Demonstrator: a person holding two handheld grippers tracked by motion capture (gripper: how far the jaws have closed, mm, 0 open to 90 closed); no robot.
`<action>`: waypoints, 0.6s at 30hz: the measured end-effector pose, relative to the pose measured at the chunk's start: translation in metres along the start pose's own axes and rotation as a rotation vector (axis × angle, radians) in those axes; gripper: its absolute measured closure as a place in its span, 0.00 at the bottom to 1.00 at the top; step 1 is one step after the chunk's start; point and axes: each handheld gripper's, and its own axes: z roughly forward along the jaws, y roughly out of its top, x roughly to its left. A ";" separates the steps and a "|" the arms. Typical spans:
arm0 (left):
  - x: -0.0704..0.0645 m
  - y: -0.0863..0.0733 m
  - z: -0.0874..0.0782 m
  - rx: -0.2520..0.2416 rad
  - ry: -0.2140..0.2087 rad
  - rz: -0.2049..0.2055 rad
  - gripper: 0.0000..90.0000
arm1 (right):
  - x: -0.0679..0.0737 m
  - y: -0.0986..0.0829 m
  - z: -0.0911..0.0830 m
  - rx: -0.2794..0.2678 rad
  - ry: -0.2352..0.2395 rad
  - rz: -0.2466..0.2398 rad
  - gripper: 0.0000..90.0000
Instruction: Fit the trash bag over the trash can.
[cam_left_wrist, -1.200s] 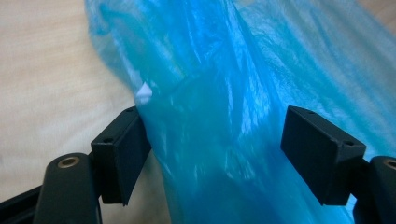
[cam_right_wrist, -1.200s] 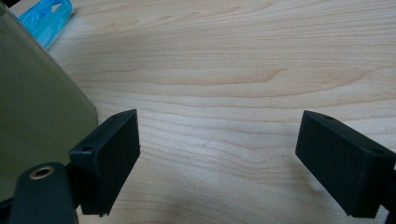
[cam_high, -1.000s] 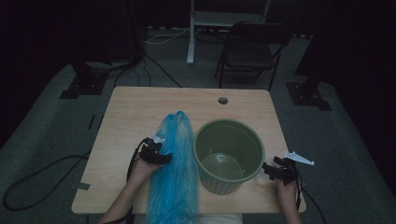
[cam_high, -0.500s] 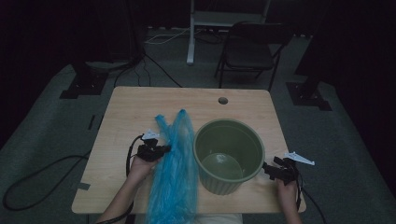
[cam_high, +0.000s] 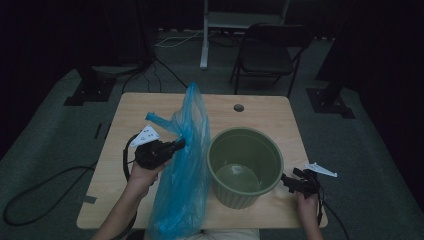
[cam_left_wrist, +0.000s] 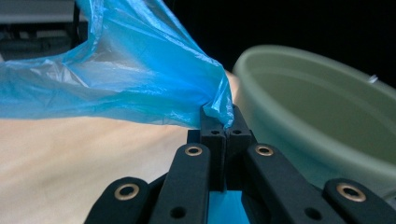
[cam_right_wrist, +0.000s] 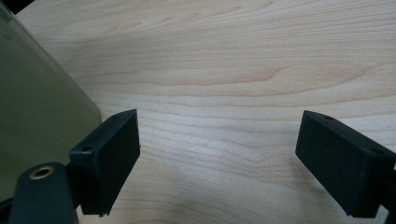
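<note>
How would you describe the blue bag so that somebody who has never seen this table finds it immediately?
Start at the light wooden table and find the big green bucket near its front edge. Directly to the left of the bucket hangs the blue plastic bag, pinched at one edge by the left gripper. It is the one thin, see-through, crumpled thing there, and its lower end droops past the table's front edge.

Room's pretty dim from up high, only the table catching soft overhead light against black surroundings, while the close-ups are brighter but the bucket goes soft and blurry.
</note>
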 end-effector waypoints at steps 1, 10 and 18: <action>-0.004 0.005 -0.003 -0.014 -0.010 0.010 1.00 | 0.000 0.000 0.000 -0.002 0.004 0.001 0.15; -0.018 0.051 -0.029 -0.103 0.012 0.074 1.00 | -0.006 0.031 -0.025 -0.097 0.052 0.071 0.14; -0.029 0.067 -0.027 -0.133 -0.006 0.104 1.00 | 0.040 0.129 -0.079 -0.267 0.227 -0.005 0.14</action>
